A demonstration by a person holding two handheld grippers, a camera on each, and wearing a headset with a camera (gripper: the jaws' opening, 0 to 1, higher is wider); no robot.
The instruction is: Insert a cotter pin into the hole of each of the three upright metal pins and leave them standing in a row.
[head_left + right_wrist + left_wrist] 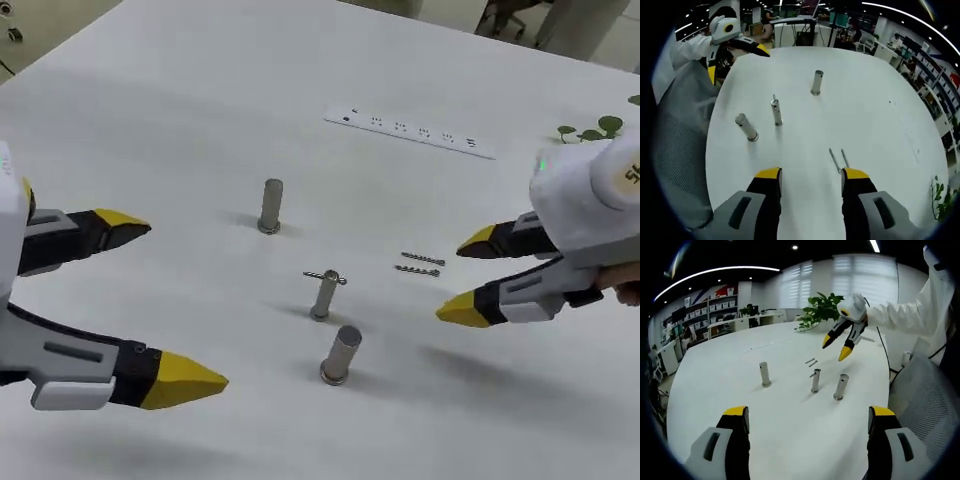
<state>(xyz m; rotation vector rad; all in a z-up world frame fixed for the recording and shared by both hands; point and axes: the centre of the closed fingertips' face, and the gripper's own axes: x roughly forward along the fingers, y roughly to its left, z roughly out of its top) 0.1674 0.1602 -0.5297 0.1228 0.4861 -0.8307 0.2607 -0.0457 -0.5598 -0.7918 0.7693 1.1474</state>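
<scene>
Your left gripper (188, 304) and right gripper (449, 280) both gape wide; rush those cotter pins (420, 264) right of centre and they could skid.

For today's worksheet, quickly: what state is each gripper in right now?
Left gripper: open, holding nothing.
Right gripper: open, holding nothing, near the two loose cotter pins.

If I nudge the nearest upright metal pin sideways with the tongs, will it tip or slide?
Probably tips rather than slides: the nearest pin is tall and narrow on a small base on the smooth white table. Being round, it would likely roll once down. It looks like solid metal, so probably heavy for its size.
</scene>
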